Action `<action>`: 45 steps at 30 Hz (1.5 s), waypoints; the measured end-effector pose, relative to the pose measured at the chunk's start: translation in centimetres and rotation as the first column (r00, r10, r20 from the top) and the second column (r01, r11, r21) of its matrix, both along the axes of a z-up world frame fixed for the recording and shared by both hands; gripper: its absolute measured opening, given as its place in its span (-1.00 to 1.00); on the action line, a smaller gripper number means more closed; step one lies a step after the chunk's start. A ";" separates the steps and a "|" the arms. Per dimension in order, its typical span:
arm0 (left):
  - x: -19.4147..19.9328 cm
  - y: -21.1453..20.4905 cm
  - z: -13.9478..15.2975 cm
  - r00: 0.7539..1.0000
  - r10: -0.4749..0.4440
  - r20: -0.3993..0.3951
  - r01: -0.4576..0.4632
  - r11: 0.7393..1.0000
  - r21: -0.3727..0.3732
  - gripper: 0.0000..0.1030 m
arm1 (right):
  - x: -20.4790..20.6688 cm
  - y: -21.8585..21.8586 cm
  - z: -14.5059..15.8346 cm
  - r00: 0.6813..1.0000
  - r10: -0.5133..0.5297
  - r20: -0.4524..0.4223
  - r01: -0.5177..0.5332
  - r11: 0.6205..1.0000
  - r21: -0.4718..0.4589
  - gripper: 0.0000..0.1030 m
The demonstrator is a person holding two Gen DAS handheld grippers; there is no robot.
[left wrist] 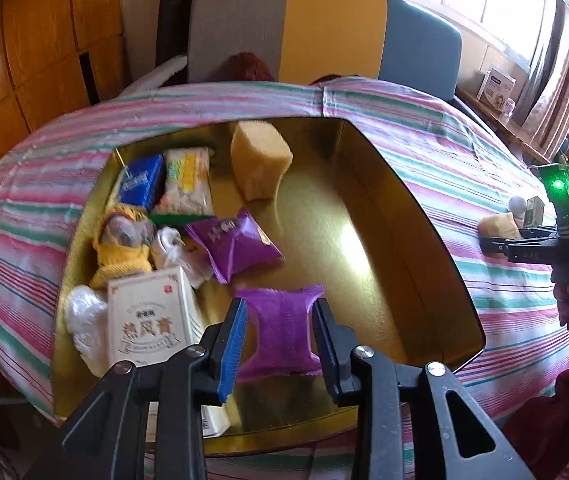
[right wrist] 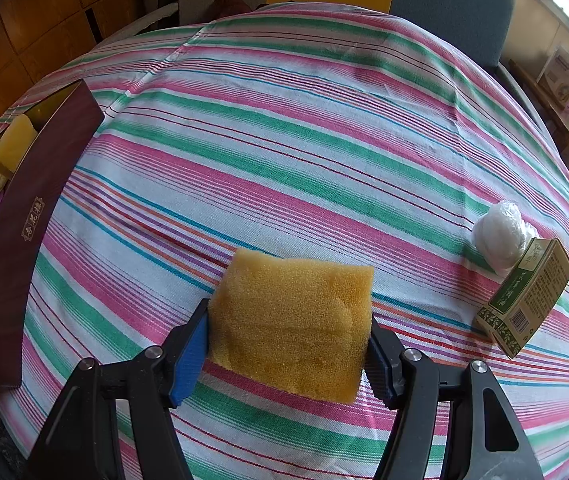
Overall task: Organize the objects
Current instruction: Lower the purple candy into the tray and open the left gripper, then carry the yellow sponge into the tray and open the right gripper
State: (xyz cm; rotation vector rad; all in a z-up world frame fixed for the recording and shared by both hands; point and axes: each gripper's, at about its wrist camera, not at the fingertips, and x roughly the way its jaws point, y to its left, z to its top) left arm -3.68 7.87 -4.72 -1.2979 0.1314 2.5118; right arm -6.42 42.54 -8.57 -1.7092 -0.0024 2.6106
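We see left claw [left wrist: 280, 332] clenched on purple packet [left wrist: 282, 328] over gold box [left wrist: 396, 216], packet's near edge hidden behind fingers. Right claw [right wrist: 288, 340] grasping yellow sponge [right wrist: 292, 324] above striped surface [right wrist: 284, 152]. Green carton [right wrist: 524, 308] at 3 o'clock. Box contents at 9 o'clock cut off.

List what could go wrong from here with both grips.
1. The left hand-held gripper pinches a soft purple packet over the gold-lined box; the squeezed wrapper might slip or its contents get crushed.
2. The right hand-held gripper holds a yellow sponge by its near part; the spongy foam could twist loose on the way.
3. The box's left side is crowded, so a drop there may pile up.
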 end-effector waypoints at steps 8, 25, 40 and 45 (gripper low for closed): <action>0.6 -0.5 1.1 0.998 -0.007 -0.057 0.007 1.000 -0.013 -0.34 | 0.5 -0.1 0.1 1.000 0.007 -0.010 -0.006 1.000 0.022 0.31; 1.2 -2.9 2.0 0.997 0.014 -0.080 -0.012 1.000 0.029 -0.34 | 0.3 -1.0 0.1 1.000 -0.021 -0.023 0.022 0.998 0.061 0.30; -0.4 -10.7 3.2 0.973 0.205 -0.105 -0.199 0.978 0.065 -0.34 | -0.5 -16.1 10.4 0.957 0.194 -0.215 -0.221 0.969 -0.110 0.27; -0.5 -12.0 2.7 0.969 0.230 -0.091 -0.224 0.972 0.072 -0.33 | -2.0 -23.4 7.7 0.948 0.284 -0.146 -0.302 0.945 -0.125 0.28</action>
